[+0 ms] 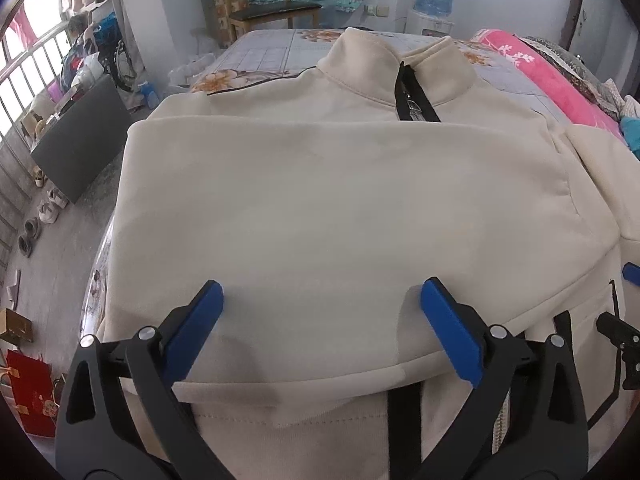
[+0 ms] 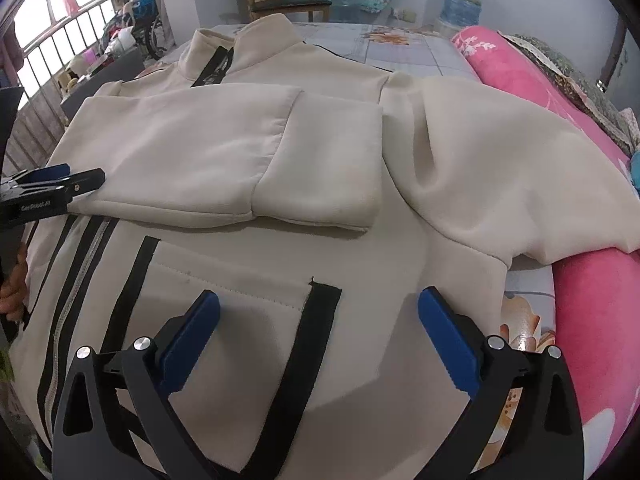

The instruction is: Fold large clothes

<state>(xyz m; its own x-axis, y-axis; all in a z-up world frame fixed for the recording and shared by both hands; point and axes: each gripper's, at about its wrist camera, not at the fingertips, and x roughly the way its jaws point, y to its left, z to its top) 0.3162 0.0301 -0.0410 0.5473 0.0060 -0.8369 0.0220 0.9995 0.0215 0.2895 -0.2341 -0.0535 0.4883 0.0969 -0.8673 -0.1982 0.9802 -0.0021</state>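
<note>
Soft window daylight; fisheye-warped edges

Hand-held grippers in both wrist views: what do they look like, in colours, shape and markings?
Both match. The left hand-held gripper and right hand-held gripper each have two flat blue fingers on black, triangular-cutout linkage arms joined by round silver pins. In the right wrist view, the left tool's black side carries small white lettering, too small to read surely. No cables or sleeves show.

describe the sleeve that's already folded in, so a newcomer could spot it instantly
Start at the bed, where a cream jacket lies front up. The folded sleeve lies flat across its chest, below the collar, cuff pointing toward the pink blanket. The other sleeve still sprawls outward onto that blanket.
</note>
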